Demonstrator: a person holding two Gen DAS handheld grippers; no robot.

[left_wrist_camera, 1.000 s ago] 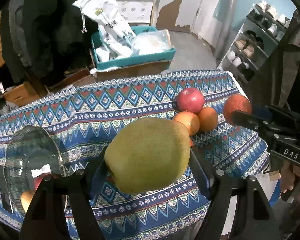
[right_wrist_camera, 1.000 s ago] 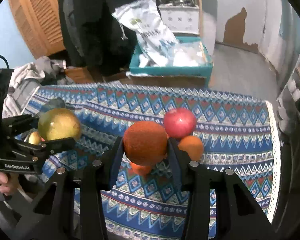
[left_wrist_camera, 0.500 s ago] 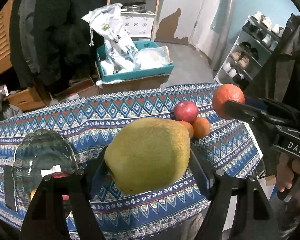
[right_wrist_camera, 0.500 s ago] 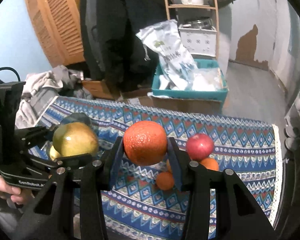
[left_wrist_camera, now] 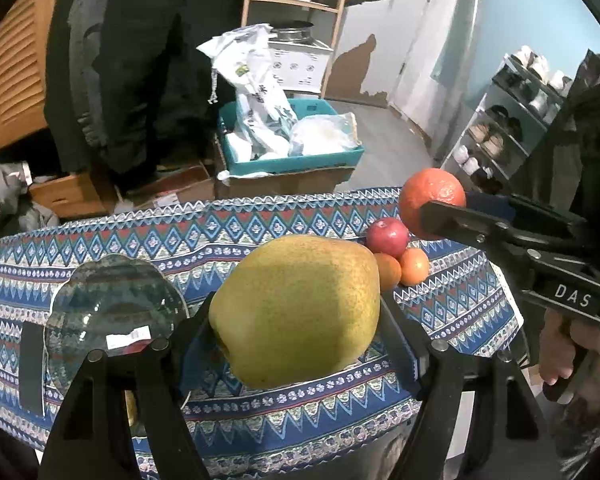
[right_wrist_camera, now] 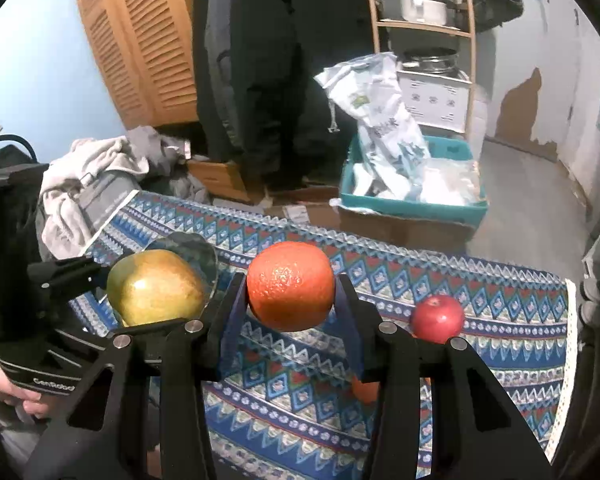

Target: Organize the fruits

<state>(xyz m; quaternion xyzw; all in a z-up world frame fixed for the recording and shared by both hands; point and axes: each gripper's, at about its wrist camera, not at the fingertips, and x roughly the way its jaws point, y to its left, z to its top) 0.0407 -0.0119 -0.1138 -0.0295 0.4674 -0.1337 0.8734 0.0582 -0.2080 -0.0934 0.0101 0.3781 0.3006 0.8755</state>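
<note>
My left gripper [left_wrist_camera: 296,320] is shut on a large yellow-green pear [left_wrist_camera: 296,308] and holds it high above the patterned tablecloth [left_wrist_camera: 260,228]. My right gripper [right_wrist_camera: 290,300] is shut on a big orange [right_wrist_camera: 291,285], also held high; the orange shows in the left wrist view [left_wrist_camera: 430,198] too. The pear shows in the right wrist view [right_wrist_camera: 156,288]. A glass bowl [left_wrist_camera: 112,308] sits at the table's left with fruit partly hidden inside. A red apple [left_wrist_camera: 387,236] and two small oranges [left_wrist_camera: 414,266] lie at the table's right.
Beyond the table stand a teal crate [left_wrist_camera: 288,160] with plastic bags on a cardboard box, a wooden shelf [left_wrist_camera: 300,0] with pots, a person in dark clothes [left_wrist_camera: 140,60] and a shoe rack [left_wrist_camera: 500,128] at the right. A pile of clothes [right_wrist_camera: 100,176] lies left.
Both grippers have risen with their fruit; the table and the fruit on it look smaller and lower. The right gripper's orange has lifted away from the apple and small oranges.
</note>
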